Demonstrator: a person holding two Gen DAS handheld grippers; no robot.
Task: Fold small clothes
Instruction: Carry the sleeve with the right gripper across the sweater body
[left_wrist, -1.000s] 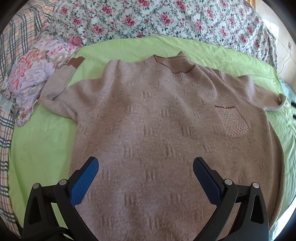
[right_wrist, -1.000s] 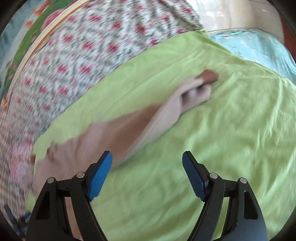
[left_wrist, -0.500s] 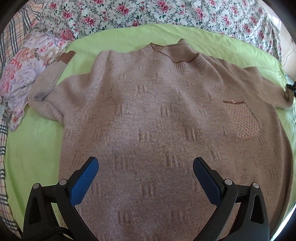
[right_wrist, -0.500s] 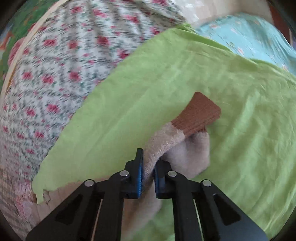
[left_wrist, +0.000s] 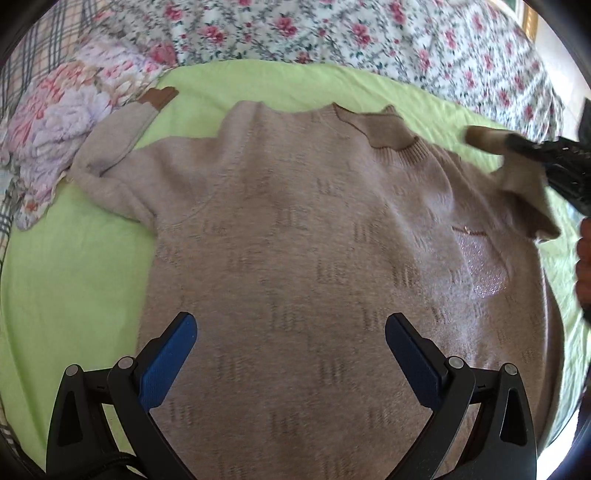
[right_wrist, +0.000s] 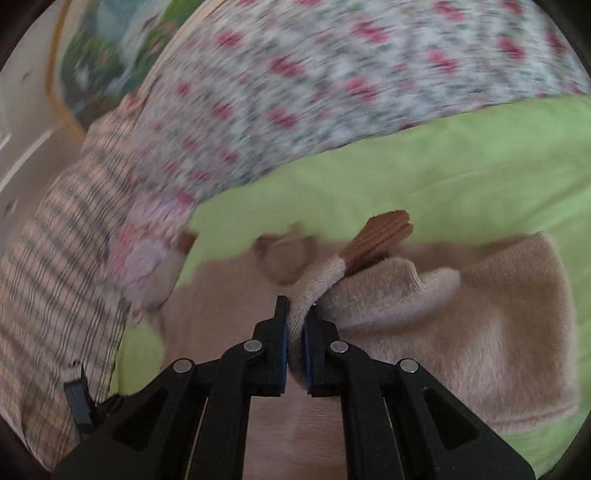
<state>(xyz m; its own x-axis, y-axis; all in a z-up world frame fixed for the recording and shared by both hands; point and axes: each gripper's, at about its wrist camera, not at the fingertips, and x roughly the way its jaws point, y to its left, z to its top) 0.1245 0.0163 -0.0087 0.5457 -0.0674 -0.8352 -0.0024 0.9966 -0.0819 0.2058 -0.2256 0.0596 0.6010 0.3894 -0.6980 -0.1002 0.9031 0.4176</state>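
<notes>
While the beige knit sweater (left_wrist: 314, 258) lay flat on the green sheet (left_wrist: 74, 280) at frame centre, its sleeve (right_wrist: 317, 288) was pinched between the right gripper (right_wrist: 295, 332) pads, presumably for folding inward; the left gripper (left_wrist: 290, 354) was held wide, empty, above the hem.

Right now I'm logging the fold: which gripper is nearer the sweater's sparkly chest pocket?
Right. The right gripper, shut on a sleeve, hangs just beyond the pocket; the left gripper is open over the sweater's lower body.
</notes>
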